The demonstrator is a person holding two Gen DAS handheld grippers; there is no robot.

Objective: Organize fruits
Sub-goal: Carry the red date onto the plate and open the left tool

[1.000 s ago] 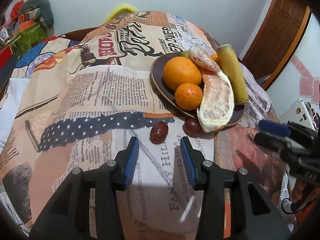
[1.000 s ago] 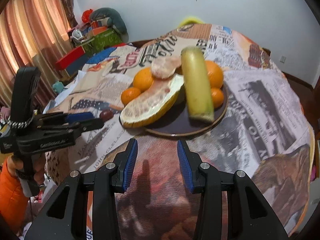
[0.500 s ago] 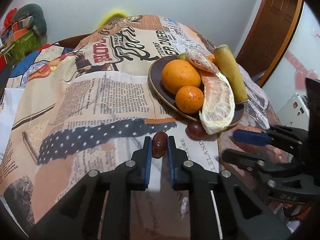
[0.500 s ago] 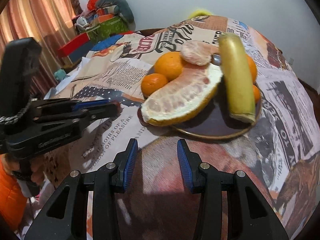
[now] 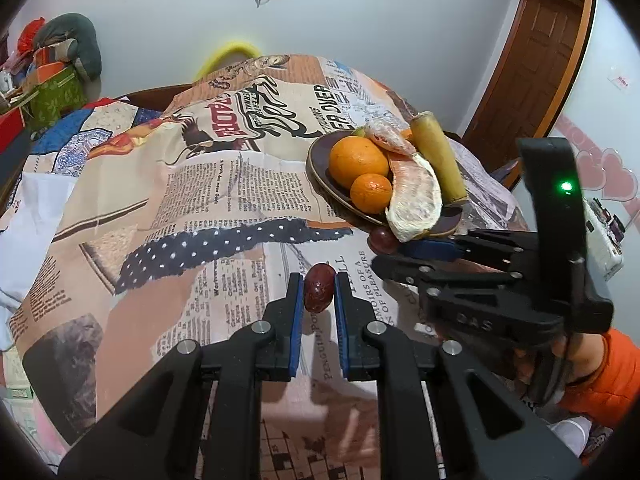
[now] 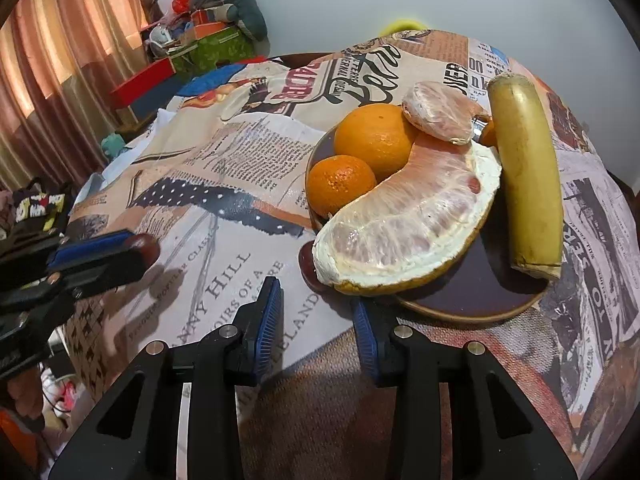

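My left gripper (image 5: pixel 319 278) is shut on a dark red date (image 5: pixel 319 292), held just above the newspaper-print cloth (image 5: pixel 224 184). It shows at the left of the right wrist view as well, left gripper (image 6: pixel 136 250) with the date (image 6: pixel 149 245) at its tip. A second red date (image 6: pixel 306 268) lies against the dark plate (image 6: pixel 480 284), partly under the pomelo slice (image 6: pixel 404 224). My right gripper (image 6: pixel 316 300) is open just short of that date, its jaws closing with nothing between them. On the plate also sit two oranges (image 6: pixel 376 140) and a banana (image 6: pixel 524 176).
In the left wrist view the right gripper (image 5: pixel 390 256) reaches in from the right beside the plate (image 5: pixel 320 168), held by a hand in an orange sleeve (image 5: pixel 608 372). Boxes and bags (image 6: pixel 200 48) are stacked behind the table, and a wooden door (image 5: pixel 536 80) stands at the right.
My left gripper closed on the near date and lifted it off the cloth. My right gripper moved left toward the second date at the plate's edge, and its jaws narrowed a little.
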